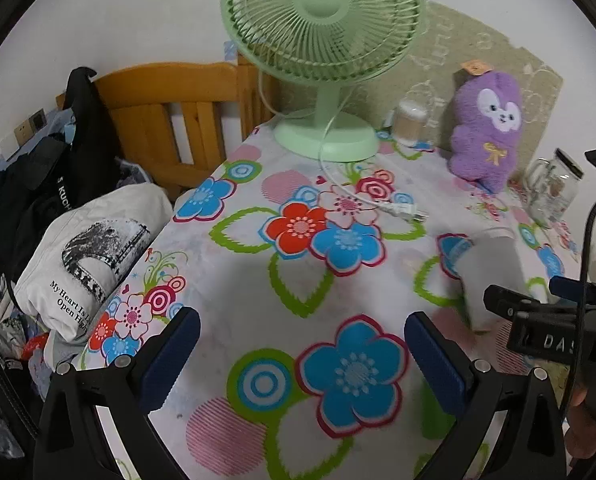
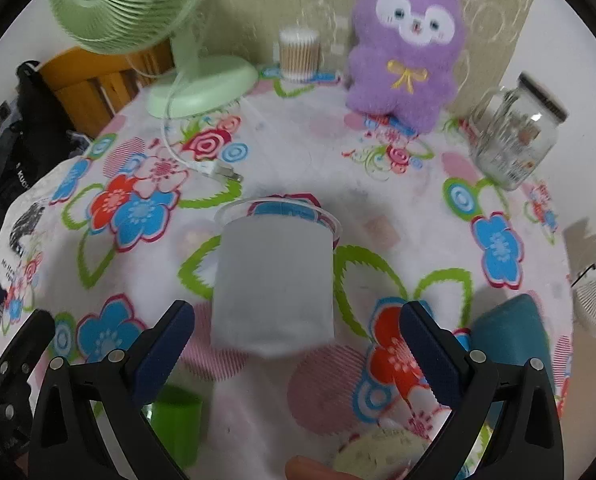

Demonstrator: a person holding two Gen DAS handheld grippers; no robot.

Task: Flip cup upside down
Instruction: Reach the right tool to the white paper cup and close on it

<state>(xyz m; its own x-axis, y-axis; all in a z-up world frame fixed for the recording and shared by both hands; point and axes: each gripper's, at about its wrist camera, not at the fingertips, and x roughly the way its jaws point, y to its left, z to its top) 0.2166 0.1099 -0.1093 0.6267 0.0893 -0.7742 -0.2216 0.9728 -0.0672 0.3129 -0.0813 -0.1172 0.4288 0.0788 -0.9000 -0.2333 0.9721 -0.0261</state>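
Observation:
A frosted translucent plastic cup (image 2: 274, 276) is on the flowered tablecloth (image 2: 338, 184), blurred, with its rimmed mouth at the far end and its base toward me; it looks tilted or lying over. My right gripper (image 2: 298, 344) is open, its blue pads (image 2: 166, 344) on either side of the cup's near end, not touching. The cup also shows at the right of the left wrist view (image 1: 492, 276), with the right gripper's black body (image 1: 546, 320) beside it. My left gripper (image 1: 302, 352) is open and empty above the cloth.
A green desk fan (image 1: 322, 40) with its cord and plug (image 1: 402, 210) stands at the back. A purple plush (image 1: 484, 128), a cotton-swab jar (image 1: 408, 120) and a glass jar (image 2: 514, 140) stand behind. A green cup (image 2: 176, 424) and a teal object (image 2: 510, 340) lie near.

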